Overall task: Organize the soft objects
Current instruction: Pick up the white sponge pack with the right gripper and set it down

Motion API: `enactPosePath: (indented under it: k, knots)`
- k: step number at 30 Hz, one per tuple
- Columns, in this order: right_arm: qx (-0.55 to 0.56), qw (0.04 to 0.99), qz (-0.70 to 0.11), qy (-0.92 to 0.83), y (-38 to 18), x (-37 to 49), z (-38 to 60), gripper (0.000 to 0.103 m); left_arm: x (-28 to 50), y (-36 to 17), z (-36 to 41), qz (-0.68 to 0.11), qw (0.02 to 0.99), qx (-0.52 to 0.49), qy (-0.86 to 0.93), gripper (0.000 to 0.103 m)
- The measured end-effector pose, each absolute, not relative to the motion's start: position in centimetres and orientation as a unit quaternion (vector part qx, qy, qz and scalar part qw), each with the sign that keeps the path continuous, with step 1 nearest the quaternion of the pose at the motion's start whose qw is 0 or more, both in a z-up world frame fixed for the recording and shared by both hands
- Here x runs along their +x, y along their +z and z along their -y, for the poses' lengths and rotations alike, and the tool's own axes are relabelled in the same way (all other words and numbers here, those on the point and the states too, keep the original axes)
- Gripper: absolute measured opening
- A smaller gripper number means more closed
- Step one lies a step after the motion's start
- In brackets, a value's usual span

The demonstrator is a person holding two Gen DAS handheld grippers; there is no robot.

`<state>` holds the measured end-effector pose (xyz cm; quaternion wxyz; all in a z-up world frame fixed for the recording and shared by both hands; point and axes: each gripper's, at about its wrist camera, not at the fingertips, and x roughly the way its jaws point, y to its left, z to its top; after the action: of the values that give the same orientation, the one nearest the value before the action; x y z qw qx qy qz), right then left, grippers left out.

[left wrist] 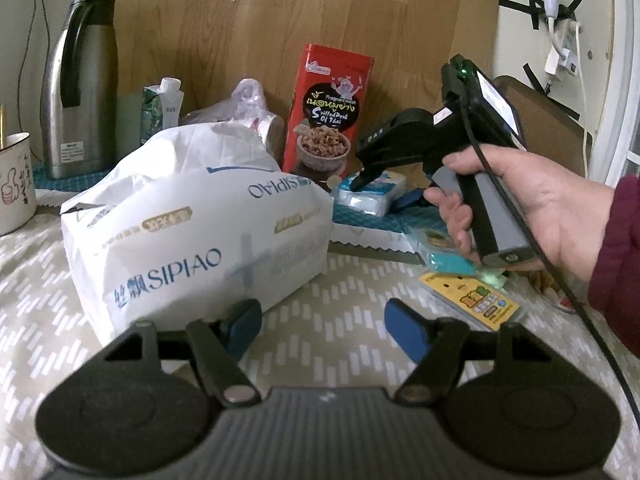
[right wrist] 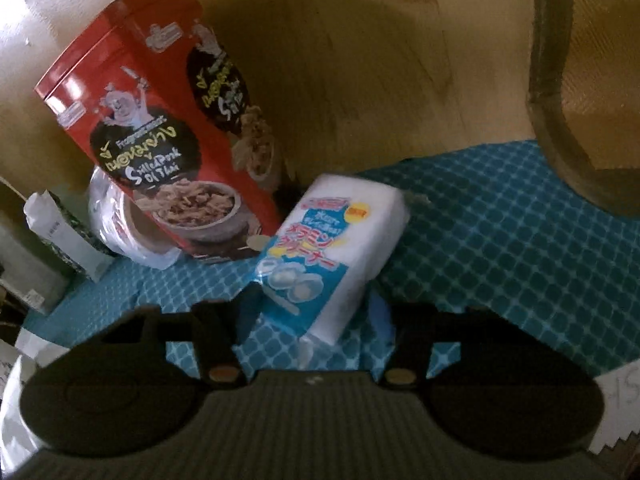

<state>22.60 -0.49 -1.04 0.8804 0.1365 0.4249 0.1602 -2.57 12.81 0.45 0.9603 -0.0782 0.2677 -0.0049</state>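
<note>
A white sponge pack with a blue label (right wrist: pixel 336 256) lies on the teal checked mat (right wrist: pixel 500 248), next to the red snack tin. My right gripper (right wrist: pixel 308 320) is open with its fingers either side of the pack's near end; the left wrist view shows its fingertips (left wrist: pixel 360 178) at the pack (left wrist: pixel 372 196). A big white SIPIAO tissue bag (left wrist: pixel 192 232) lies on the patterned cloth. My left gripper (left wrist: pixel 322 326) is open and empty, its left pad (left wrist: pixel 240 324) close to the bag's front corner.
A red snack tin (left wrist: pixel 326 108) stands at the wooden back board. A steel flask (left wrist: pixel 80 88), milk carton (left wrist: pixel 164 108), mug (left wrist: pixel 14 184) and plastic bag (left wrist: pixel 248 104) stand left. A yellow card (left wrist: pixel 472 296) and teal packet (left wrist: pixel 448 256) lie right.
</note>
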Motion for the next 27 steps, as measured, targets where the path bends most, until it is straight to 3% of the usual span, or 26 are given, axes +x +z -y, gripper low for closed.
enactPosePath:
  k: [10, 27]
  knots:
    - [0.126, 0.878, -0.416, 0.202, -1.1, 20.0, 0.7, 0.049, -2.5, 0.5, -12.8, -0.265, 0.961, -0.08, -0.001, 0.071]
    - [0.089, 0.892, -0.336, 0.29, 4.3, 6.3, 7.8, 0.05, -2.6, 0.6, -12.6, -0.26, 0.963, -0.072, 0.011, 0.072]
